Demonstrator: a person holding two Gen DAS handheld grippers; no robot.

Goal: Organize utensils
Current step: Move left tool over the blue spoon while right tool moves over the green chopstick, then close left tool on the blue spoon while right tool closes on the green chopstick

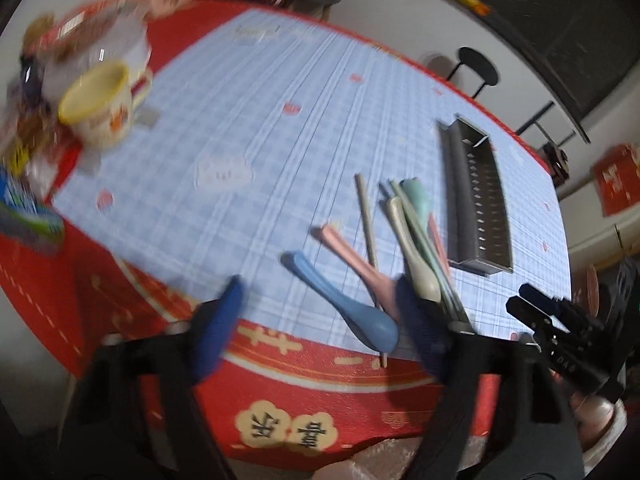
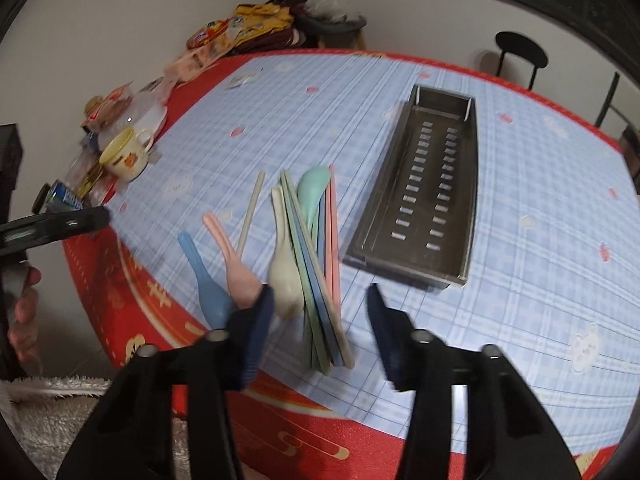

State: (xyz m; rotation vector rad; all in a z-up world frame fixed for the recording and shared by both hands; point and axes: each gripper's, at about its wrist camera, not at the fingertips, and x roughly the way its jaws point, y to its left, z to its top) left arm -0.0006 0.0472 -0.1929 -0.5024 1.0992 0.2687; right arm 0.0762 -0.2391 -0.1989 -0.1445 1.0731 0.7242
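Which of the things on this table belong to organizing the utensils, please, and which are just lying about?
For the job:
- blue spoon
- pink spoon
- beige spoon
- green spoon
- chopsticks
- metal tray

Lying about:
- yellow mug
- snack packets
- white bowl
- black stool

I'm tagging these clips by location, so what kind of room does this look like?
Probably a home dining area. A round table wears a blue checked cloth over a red festive cover, with a mug and snack packets at its far edge, and a black stool stands by the white wall.
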